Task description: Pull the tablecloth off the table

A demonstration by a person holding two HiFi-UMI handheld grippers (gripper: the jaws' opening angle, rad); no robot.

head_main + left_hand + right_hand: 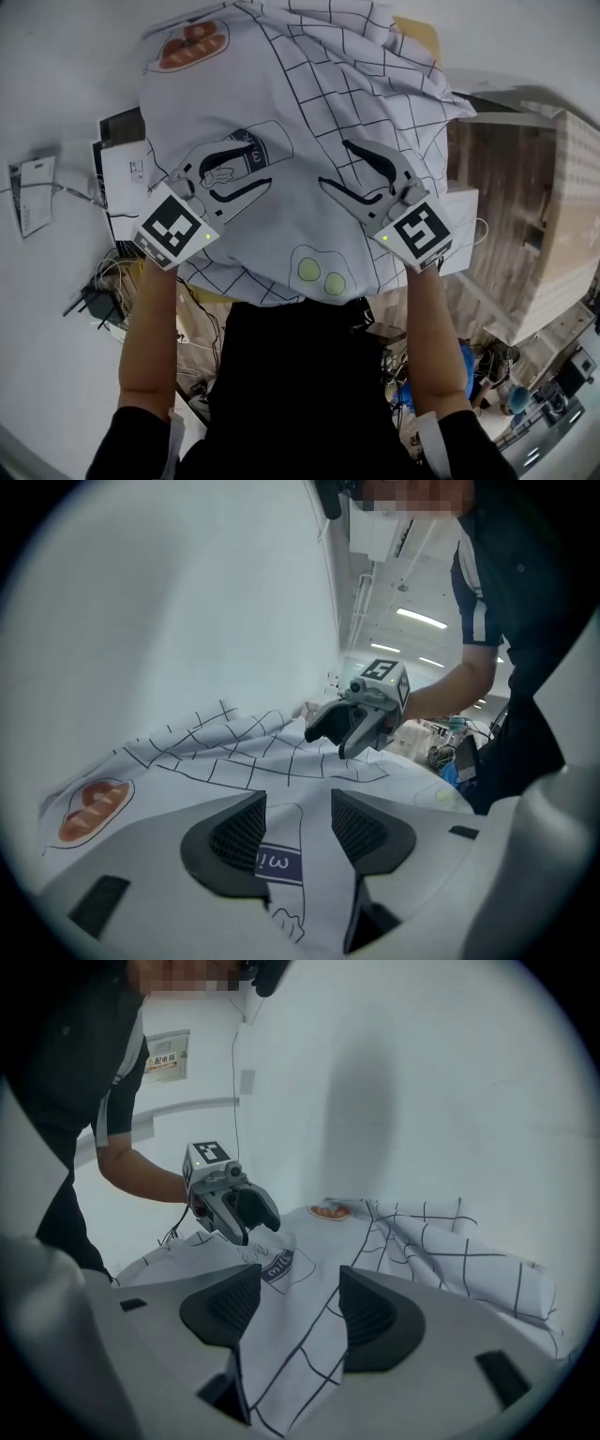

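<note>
Lying slack and unpinched between the wide-apart jaws of the left gripper (295, 825) and right gripper (298, 1309), the white, black-gridded fabric tablecloth (309, 112) sits bunched; its near edge hangs free.

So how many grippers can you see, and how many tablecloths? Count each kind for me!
Tablecloth: 1
Grippers: 2, the left gripper and the right gripper
Total: 3
</note>
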